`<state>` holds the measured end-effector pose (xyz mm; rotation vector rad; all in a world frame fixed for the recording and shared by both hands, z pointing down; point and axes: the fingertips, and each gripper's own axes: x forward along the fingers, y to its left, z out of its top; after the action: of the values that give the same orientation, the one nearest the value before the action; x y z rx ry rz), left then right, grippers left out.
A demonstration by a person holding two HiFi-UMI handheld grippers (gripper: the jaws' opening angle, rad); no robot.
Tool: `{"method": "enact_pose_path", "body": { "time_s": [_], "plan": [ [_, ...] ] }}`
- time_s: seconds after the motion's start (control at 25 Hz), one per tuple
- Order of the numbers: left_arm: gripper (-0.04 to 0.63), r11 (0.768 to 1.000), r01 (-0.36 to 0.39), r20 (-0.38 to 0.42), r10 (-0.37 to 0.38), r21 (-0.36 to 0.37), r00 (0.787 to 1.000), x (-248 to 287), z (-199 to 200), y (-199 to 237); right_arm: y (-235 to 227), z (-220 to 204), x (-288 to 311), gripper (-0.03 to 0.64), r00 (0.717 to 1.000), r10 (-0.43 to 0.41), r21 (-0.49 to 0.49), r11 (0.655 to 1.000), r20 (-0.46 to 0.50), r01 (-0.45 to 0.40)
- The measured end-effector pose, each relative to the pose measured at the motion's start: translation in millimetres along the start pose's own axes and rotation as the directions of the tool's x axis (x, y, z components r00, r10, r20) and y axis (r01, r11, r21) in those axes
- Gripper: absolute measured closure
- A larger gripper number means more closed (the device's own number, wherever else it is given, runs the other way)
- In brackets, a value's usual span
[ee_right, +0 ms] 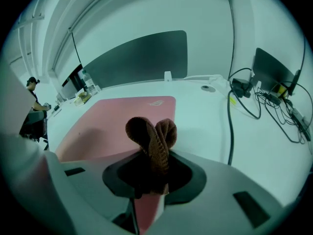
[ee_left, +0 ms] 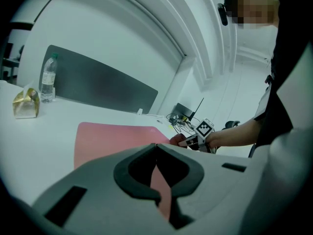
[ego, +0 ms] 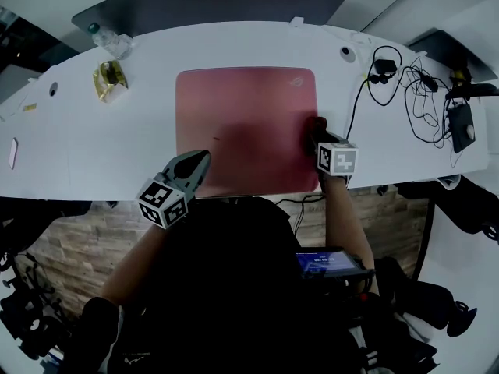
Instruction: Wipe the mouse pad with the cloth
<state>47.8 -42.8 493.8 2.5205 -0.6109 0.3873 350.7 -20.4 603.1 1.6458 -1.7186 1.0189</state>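
right gripper [ee_right: 149, 155]: jaws squeeze the brown cloth [ee_right: 151, 131] | cloth: at the right edge of the pink mouse pad [ego: 242, 115] | left gripper [ee_left: 155, 148]: jaws closed, nothing inside, above the pad's near left part | pad: flat on the white table [ego: 109, 139]

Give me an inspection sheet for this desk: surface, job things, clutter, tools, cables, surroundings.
Surface: white table.
Job's things: pink mouse pad flat mid-table; brown cloth pinched in the right tool.
Clutter: water bottle and gold packet, far left.
Tools: left tool shut, empty, over the pad's near-left part; right tool shut on the cloth at the pad's right edge.
Cables: black cables tangled on the table's right.
Surroundings: dark panel behind the table.
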Motion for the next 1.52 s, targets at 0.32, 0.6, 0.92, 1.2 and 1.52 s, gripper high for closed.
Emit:
{"method": "enact_pose_path", "body": {
  "time_s": [0.32, 0.6, 0.92, 1.2, 1.52],
  "plan": [
    [0.586, 1.000, -0.019, -0.024, 0.019, 0.000, 1.000, 6, -1, -3, -35, -3, -7, 0.500, 1.000, -0.029, 0.052, 0.998, 0.011, 0.028],
    [0.586, 0.999, -0.042, -0.006, 0.042, -0.005, 0.999, -2, 6, 2, -64, -2, -19, 0.500, 0.996, -0.089, 0.054, 0.995, 0.027, 0.088],
    [0.586, 0.998, -0.052, -0.002, 0.052, -0.028, 0.999, -18, 5, 24, -70, 28, -14, 0.500, 0.979, -0.201, -0.106, 0.973, 0.038, 0.204],
    [0.586, 0.998, -0.050, 0.001, 0.050, -0.044, 0.999, -31, 8, 44, -35, 29, 17, 0.500, 0.975, -0.218, -0.228, 0.952, -0.032, 0.206],
    [0.586, 0.997, -0.045, 0.000, 0.045, -0.066, 0.999, -50, 4, 68, -3, 31, 27, 0.500, 0.975, -0.216, -0.265, 0.944, -0.053, 0.195]
  ]
}}
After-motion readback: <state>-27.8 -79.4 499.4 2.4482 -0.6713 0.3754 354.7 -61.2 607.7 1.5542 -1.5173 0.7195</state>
